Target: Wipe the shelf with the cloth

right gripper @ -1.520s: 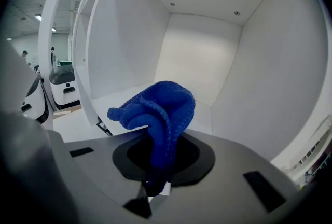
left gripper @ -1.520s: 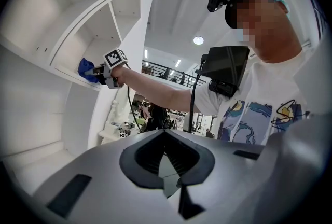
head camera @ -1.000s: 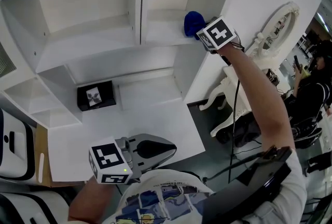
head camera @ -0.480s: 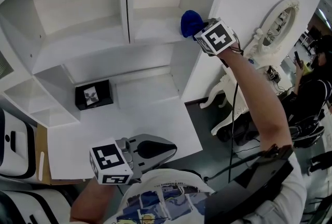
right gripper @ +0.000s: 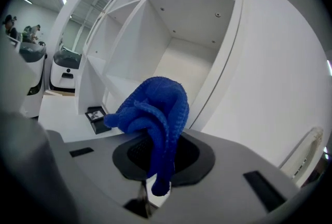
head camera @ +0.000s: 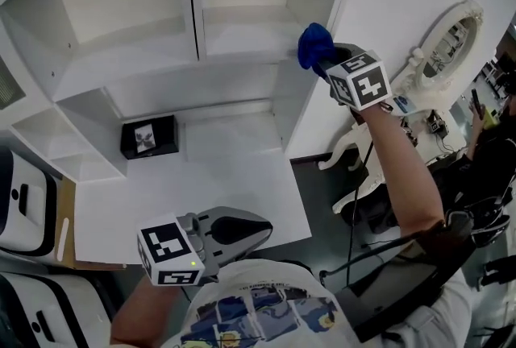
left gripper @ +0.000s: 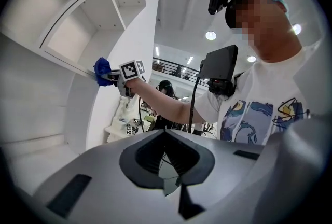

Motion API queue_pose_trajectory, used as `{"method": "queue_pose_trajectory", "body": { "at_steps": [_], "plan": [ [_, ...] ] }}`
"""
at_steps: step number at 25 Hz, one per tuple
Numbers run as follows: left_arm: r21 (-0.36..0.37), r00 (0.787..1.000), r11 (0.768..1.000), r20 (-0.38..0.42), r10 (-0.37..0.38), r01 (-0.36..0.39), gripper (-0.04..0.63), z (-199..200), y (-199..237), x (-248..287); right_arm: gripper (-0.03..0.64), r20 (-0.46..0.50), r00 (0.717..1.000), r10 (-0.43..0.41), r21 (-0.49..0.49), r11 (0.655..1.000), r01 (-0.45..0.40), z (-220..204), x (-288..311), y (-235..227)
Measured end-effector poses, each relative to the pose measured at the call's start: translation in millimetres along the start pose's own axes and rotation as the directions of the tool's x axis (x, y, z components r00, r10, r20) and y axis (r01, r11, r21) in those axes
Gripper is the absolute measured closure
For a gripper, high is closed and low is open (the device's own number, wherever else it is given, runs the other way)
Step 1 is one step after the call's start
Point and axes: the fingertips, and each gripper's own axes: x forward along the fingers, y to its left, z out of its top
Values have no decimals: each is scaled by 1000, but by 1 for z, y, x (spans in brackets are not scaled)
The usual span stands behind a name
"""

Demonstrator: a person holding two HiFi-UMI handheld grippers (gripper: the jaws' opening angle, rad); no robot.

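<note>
A bunched blue cloth [head camera: 314,47] is clamped in my right gripper [head camera: 324,60], which is shut on it and raised at the front right edge of the white shelf unit's upper shelf [head camera: 234,40]. In the right gripper view the blue cloth [right gripper: 154,111] spills up out of the right gripper [right gripper: 158,168] and hides the jaw tips. My left gripper [head camera: 242,229] hangs low near my body, shut and empty. The left gripper view looks along the shut left gripper [left gripper: 166,166] up at the distant cloth [left gripper: 102,69].
A small black box [head camera: 148,137] sits on the white desk surface [head camera: 218,193] under the shelves, also seen as the black box [right gripper: 96,114]. An ornate white mirror frame [head camera: 451,36] stands to the right of the unit. A white machine [head camera: 22,213] is at the left.
The right gripper with the cloth has drawn rightward and outward, from inside the upper right compartment to its front edge. The left gripper has stayed put.
</note>
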Motion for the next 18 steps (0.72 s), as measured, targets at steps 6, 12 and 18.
{"method": "queue_pose_trajectory", "body": {
  "at_steps": [6, 12, 18],
  "plan": [
    [63, 987, 985, 4, 159, -159, 584, -6, 15, 14, 552, 87, 995, 50, 88, 994, -58, -36, -7, 10],
    [29, 943, 946, 87, 320, -323, 584, -11, 39, 15, 552, 105, 979, 177, 246, 949, -198, -109, -9, 48],
    [-9, 898, 903, 102, 427, -429, 584, -30, 49, 6, 552, 106, 941, 322, 442, 832, -334, -191, -22, 127]
  ]
}}
